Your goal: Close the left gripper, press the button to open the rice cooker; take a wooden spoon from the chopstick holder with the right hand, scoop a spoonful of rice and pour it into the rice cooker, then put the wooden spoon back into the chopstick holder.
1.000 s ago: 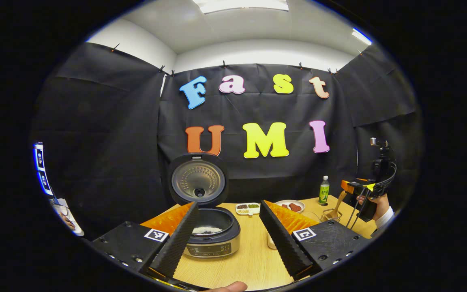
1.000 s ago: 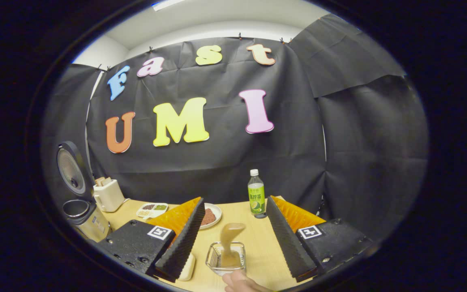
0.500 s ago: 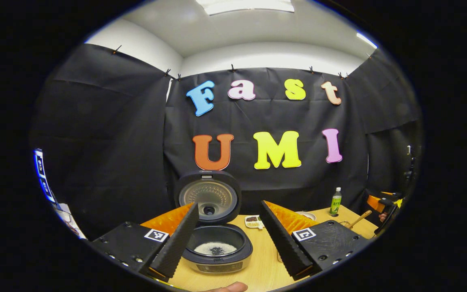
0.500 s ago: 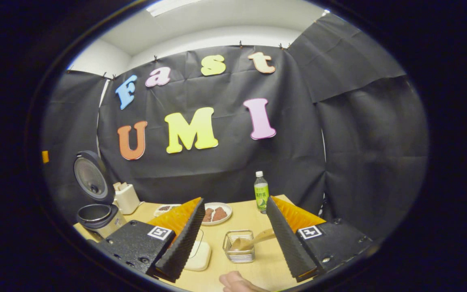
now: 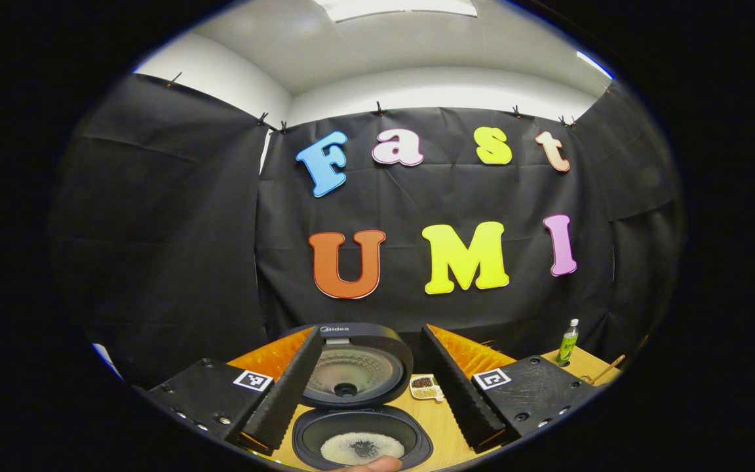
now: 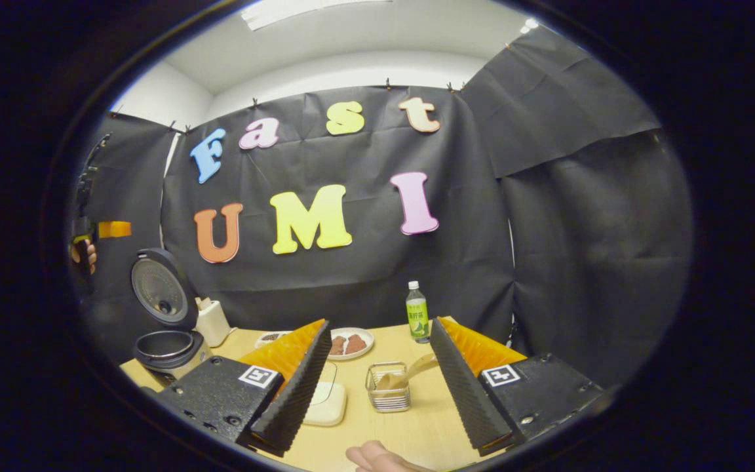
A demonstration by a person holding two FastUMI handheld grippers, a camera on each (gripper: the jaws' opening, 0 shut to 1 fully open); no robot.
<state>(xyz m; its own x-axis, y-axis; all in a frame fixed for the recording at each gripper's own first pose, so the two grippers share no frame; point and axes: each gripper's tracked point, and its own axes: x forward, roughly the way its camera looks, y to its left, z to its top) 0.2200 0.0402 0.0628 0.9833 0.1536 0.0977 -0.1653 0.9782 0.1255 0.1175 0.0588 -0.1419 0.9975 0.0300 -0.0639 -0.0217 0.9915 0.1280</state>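
Wooden spoon (image 6: 410, 375) back in chopstick holder (image 6: 388, 388), handle leaning right, just ahead of right gripper (image 6: 377, 387), between its 2 spread fingers, untouched. Looks like closing step: best withdrawn straight back, well clear of the handle. Farther left, rice cooker (image 6: 169, 347) lid up. Left gripper (image 5: 369, 387) released too, holding nothing, hovering above the cooker's pot, rice with dark grains inside.

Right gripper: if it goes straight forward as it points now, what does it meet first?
Probably the wire chopstick holder with the wooden spoon leaning in it, between the open fingers of the right gripper; depth is uncertain.
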